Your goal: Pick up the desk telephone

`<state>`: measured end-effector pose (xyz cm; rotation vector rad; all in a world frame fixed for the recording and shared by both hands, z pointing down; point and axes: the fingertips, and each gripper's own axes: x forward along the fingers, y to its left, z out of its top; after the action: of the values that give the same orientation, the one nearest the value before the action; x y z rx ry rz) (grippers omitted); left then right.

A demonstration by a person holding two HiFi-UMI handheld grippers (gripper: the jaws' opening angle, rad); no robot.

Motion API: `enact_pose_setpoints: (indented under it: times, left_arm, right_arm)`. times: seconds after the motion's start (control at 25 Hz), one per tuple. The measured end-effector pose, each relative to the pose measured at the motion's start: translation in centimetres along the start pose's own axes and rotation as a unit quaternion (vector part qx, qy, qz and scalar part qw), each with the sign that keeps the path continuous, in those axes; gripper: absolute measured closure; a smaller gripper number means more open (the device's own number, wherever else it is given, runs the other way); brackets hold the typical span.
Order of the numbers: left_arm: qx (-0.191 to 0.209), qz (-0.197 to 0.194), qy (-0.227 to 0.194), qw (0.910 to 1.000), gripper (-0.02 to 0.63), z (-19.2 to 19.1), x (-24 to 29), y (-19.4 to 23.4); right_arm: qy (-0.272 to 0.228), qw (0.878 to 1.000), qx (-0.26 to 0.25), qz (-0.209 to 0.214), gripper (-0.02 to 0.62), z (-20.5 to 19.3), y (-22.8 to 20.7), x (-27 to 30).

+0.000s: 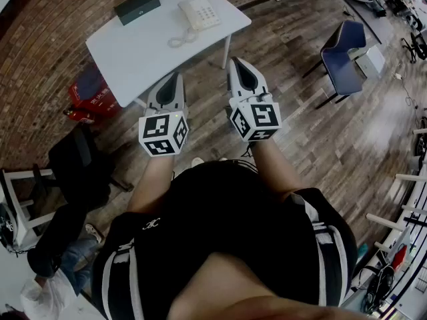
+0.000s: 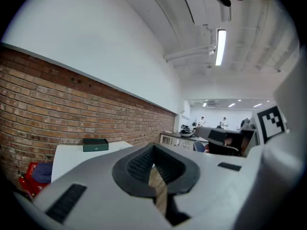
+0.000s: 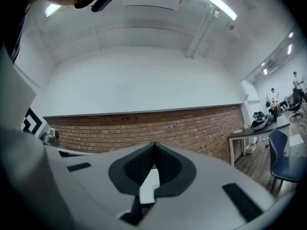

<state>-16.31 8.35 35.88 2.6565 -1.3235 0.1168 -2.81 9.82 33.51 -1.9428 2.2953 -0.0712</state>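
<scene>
A white desk telephone [image 1: 200, 13] with a coiled cord [image 1: 181, 39] sits near the right end of a white table [image 1: 140, 49] by the brick wall. My left gripper [image 1: 173, 77] and right gripper [image 1: 239, 63] are held side by side in front of the table, short of its near edge, both shut and empty. In the left gripper view the jaws [image 2: 154, 147] meet at the tips, with the table [image 2: 67, 155] beyond. The right gripper view shows shut jaws [image 3: 154, 145] against the brick wall [image 3: 168, 131]. The telephone shows in neither gripper view.
A dark green box [image 1: 137, 5] lies on the table's far left part, also the box [image 2: 95, 144] in the left gripper view. A red bag [image 1: 92, 93] and a black backpack [image 1: 80, 165] are on the floor to the left. A blue chair [image 1: 343, 49] stands right.
</scene>
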Motion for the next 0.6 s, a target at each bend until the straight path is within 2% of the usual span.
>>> enact_pose_setpoints:
  times: [0.32,0.6]
  left_arm:
    - [0.000,-0.001,-0.002,1.0000,0.606,0.3,0.1,-1.3]
    - [0.004,0.000,0.004,1.0000,0.606,0.0,1.1,-3.3]
  right_arm:
    - [-0.008,1.000,0.009,0.009,0.597,0.3,-0.2,-0.6]
    - [-0.008,1.000,0.025,0.011,0.597,0.4,-2.2,-1.3]
